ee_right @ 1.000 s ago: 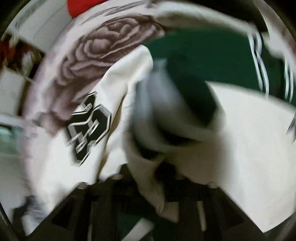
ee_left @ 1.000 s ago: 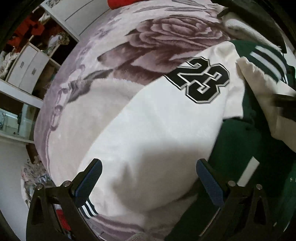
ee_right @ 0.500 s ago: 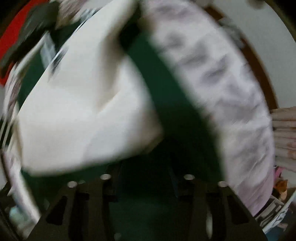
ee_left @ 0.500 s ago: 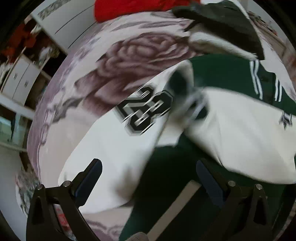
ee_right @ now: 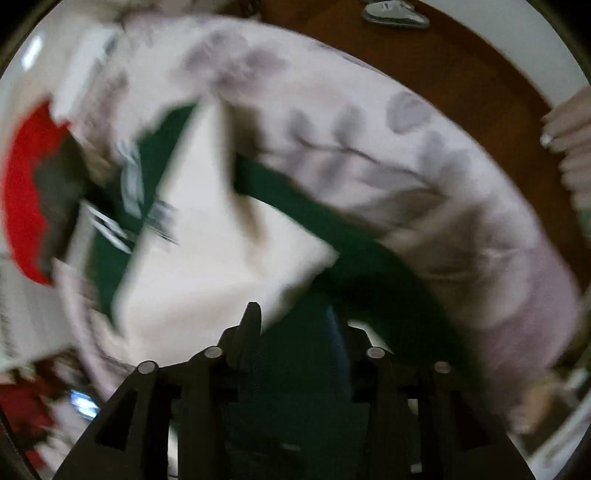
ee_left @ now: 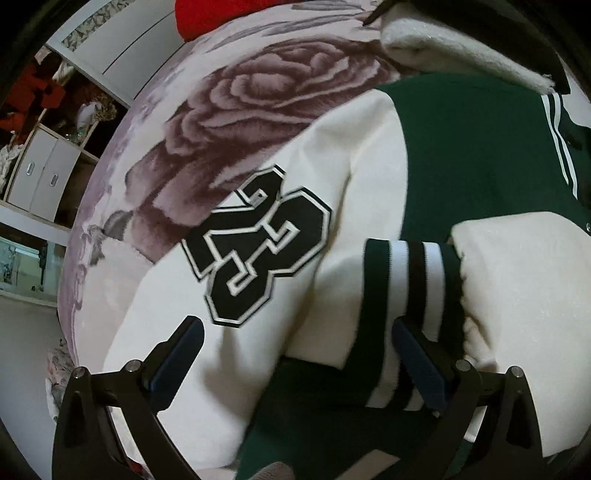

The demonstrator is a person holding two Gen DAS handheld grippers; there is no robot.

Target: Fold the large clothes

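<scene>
A green varsity jacket (ee_left: 472, 147) with cream sleeves lies on a rose-patterned blanket. Its left sleeve carries a black "23" patch (ee_left: 258, 247). The other sleeve's striped cuff (ee_left: 410, 306) lies folded across the green body. My left gripper (ee_left: 295, 350) is open and empty just above the sleeve and cuff. In the blurred right wrist view the jacket (ee_right: 207, 240) shows as cream and green cloth. My right gripper (ee_right: 295, 321) has its jaws close together over green fabric; whether they pinch it is unclear.
The rose blanket (ee_left: 266, 96) covers the bed. A red garment (ee_left: 229, 14) and a dark fleece-lined garment (ee_left: 461, 48) lie at the far edge. White cabinets (ee_left: 40, 177) stand at left. A brown floor (ee_right: 461, 62) and a shoe (ee_right: 395, 14) lie beyond the bed.
The right sleeve has been laid across the jacket body, cuff now near my left gripper. My right gripper swung away toward the bed's far side. The left gripper stayed open.
</scene>
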